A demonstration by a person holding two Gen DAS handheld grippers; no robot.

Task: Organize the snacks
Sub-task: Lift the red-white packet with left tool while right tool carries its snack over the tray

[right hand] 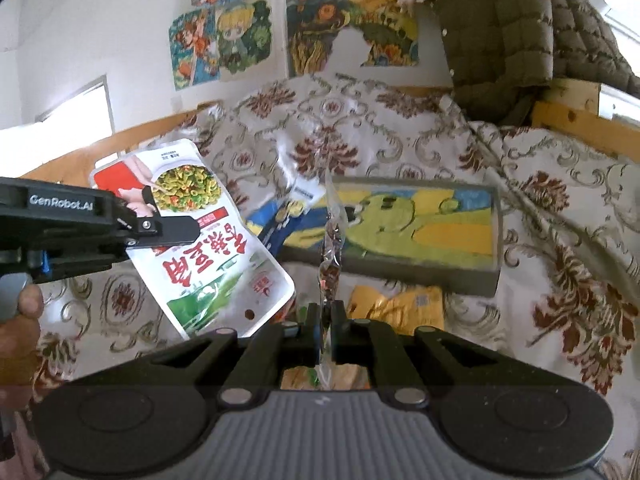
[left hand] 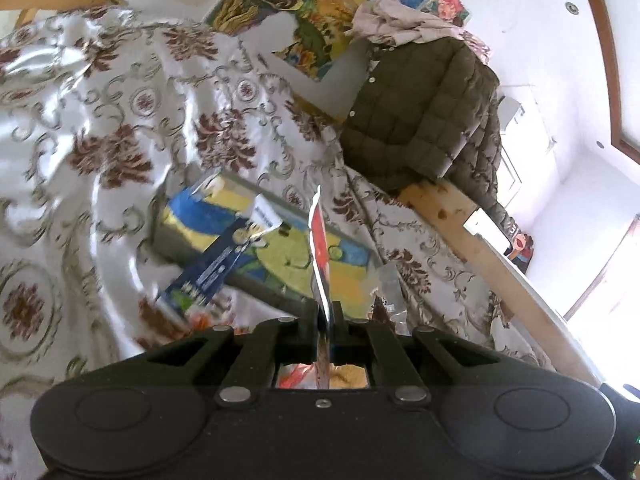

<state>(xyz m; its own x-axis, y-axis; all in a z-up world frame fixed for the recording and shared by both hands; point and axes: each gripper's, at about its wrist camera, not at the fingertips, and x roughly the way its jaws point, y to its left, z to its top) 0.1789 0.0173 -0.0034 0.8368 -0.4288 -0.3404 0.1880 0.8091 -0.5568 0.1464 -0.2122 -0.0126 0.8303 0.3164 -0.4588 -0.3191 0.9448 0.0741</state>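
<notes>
Pinching a white and red snack pouch (right hand: 208,236), the left gripper (right hand: 170,232) reaches in from nine o'clock, a hand (right hand: 20,320) behind it. Closest, at six o'clock, the right gripper (right hand: 326,320) is closed on a thin clear packet (right hand: 331,248) standing on edge. Under both lies a shiny flowered cloth (right hand: 440,148). A yellow snack bag (right hand: 396,308) rests beside a flat box with a green cartoon lid (right hand: 416,228). Farther, at one o'clock, hangs a puffy green jacket (right hand: 520,32).

L tongs (right hand: 176,232): black, "GenRobot.AI" mark, silver screw | R tongs (right hand: 326,316): black linkage, grey ribbed body
</notes>
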